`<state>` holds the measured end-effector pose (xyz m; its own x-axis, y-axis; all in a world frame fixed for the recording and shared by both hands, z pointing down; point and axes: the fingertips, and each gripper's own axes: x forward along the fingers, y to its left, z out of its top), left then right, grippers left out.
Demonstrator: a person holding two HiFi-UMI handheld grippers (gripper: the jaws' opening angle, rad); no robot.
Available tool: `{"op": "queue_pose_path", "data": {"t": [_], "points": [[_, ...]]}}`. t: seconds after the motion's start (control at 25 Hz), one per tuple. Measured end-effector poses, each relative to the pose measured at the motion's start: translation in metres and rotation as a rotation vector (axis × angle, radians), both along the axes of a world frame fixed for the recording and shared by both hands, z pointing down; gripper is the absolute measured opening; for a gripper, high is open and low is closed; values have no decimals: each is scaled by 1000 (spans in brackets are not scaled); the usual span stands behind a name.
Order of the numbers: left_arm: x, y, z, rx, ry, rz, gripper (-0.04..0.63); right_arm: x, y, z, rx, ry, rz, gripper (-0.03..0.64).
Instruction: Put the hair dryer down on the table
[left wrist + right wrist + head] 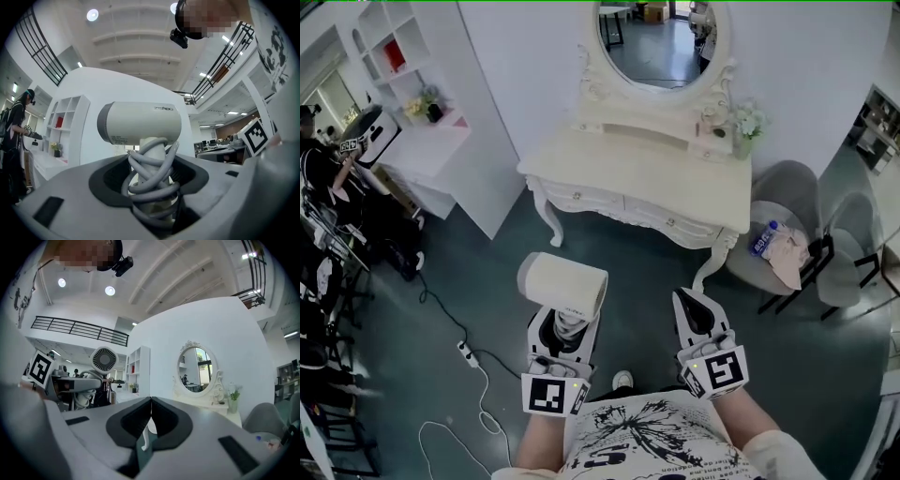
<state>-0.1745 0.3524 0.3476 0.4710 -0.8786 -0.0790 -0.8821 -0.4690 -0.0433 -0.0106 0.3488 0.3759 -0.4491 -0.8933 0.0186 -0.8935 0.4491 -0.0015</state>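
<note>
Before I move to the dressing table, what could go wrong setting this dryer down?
1. The left hand-held gripper grips the cream plastic hair dryer over the grey cord wound round its handle; the barrel sits above, so it may twist or slip.
2. Those loops could snag the jaws on release.
3. The small vase of pale flowers stands at the white carved dressing table's right rear; aim for the bare middle.

Thick grey cord (151, 174) hides most of the handle of the cream plastic hair dryer (140, 123) from me. I cannot read the small blue bottle (763, 239).
</note>
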Motion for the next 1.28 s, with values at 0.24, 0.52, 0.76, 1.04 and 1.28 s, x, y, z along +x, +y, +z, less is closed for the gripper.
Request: {"op": "queue_pose_path", "data": {"t": [0.24, 0.52, 0.76, 1.04, 1.28], "points": [[-30, -47, 0, -13, 20, -1, 255, -30, -46, -3, -5, 17, -8, 18], [-31, -115, 13, -25, 4, -46, 255, -36, -121, 14, -29, 17, -68, 17], [-10, -196, 12, -19, -23, -101, 255, -14, -214, 15, -18, 6, -112, 18], [34, -309, 5, -2, -16, -134, 255, 34, -330, 10, -11, 14, -127, 18], [72, -384, 11, -12, -18, -120, 255, 78, -404, 16, -29, 18, -100, 18]]}}
